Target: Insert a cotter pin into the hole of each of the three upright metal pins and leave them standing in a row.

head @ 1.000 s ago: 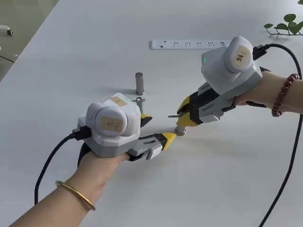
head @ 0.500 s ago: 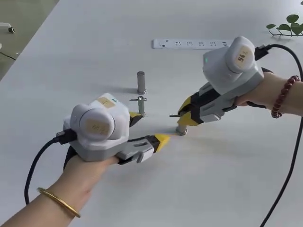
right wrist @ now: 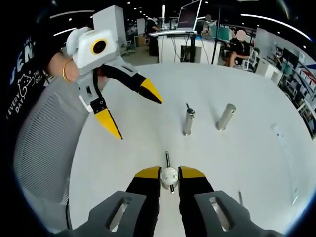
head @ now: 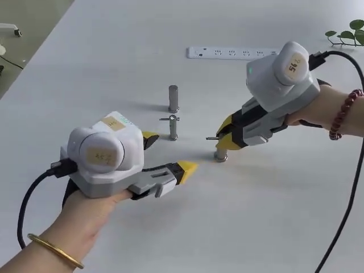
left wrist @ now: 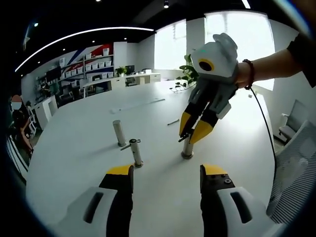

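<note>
At right of centre, the right gripper (head: 223, 138) has its jaws pinched narrow on a cotter pin (head: 211, 138), held level at the head of the near metal pin (head: 220, 154). I judge it is being lined up with the cross-hole; can't tell whether it is through yet. At lower left, the left gripper (head: 168, 152) has its jaws wide and empty, just short of that pin, likely on standby to steady it. At centre, the middle pin (head: 173, 129) stands upright with a fitted cotter (head: 169, 119) across its top. Above it the far pin (head: 173, 98) stands bare. The three form a slanting row. A power strip (head: 233, 53) lies along the top and a plant sprig (head: 348, 34) sits at top right, both well apart. Nothing obstructs the work.
</note>
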The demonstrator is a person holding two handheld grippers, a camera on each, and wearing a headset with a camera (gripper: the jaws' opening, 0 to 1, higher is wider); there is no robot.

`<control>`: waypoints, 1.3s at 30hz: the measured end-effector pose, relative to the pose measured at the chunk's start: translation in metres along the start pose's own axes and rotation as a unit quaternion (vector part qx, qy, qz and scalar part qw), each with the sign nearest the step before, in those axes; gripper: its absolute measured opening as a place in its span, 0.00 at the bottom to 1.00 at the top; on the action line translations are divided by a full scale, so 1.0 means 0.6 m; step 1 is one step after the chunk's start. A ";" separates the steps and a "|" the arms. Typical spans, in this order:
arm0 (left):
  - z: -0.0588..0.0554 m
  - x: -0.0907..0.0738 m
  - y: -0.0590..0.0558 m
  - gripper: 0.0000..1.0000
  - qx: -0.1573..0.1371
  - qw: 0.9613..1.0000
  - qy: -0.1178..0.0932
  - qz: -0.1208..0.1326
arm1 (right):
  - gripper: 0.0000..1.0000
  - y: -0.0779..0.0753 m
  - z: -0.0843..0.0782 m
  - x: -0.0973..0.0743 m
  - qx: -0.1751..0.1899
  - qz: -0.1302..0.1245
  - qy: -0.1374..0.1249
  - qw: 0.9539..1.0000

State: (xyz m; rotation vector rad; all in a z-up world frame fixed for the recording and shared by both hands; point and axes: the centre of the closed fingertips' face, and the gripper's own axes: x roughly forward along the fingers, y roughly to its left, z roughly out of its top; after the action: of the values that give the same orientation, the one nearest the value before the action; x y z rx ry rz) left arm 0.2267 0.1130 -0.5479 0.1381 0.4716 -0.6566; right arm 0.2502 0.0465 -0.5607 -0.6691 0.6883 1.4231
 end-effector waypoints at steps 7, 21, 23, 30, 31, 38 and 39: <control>-0.001 -0.002 0.010 0.57 -0.013 1.000 -0.004 0.005 | 0.08 -0.021 0.010 -0.001 -0.005 -0.007 0.001 1.000; -0.004 -0.012 0.021 0.73 -0.011 1.000 -0.013 0.000 | 0.08 -0.052 0.022 0.008 -0.002 -0.021 -0.001 1.000; -0.003 -0.012 0.022 0.74 -0.008 1.000 -0.014 0.000 | 0.08 -0.055 0.022 0.009 -0.003 -0.023 0.002 1.000; 0.017 -0.013 0.024 0.75 -0.011 0.999 -0.039 0.000 | 0.08 -0.062 0.023 0.013 0.002 -0.025 0.003 1.000; 0.017 -0.012 0.024 0.75 -0.012 0.999 -0.038 0.000 | 0.08 -0.062 0.022 0.013 0.003 -0.025 0.003 1.000; 0.010 -0.010 0.029 0.78 -0.003 1.000 -0.025 0.003 | 0.08 -0.061 0.023 0.018 0.007 -0.025 0.001 1.000; 0.009 -0.010 0.030 0.78 -0.005 1.000 -0.025 0.003 | 0.08 -0.061 0.024 0.018 0.005 -0.025 0.001 1.000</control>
State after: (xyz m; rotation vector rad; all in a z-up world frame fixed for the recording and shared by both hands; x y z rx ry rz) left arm 0.2359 0.1289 -0.5407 0.1128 0.4264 -0.6508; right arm 0.2876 0.0630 -0.5595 -0.6747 0.6754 1.3723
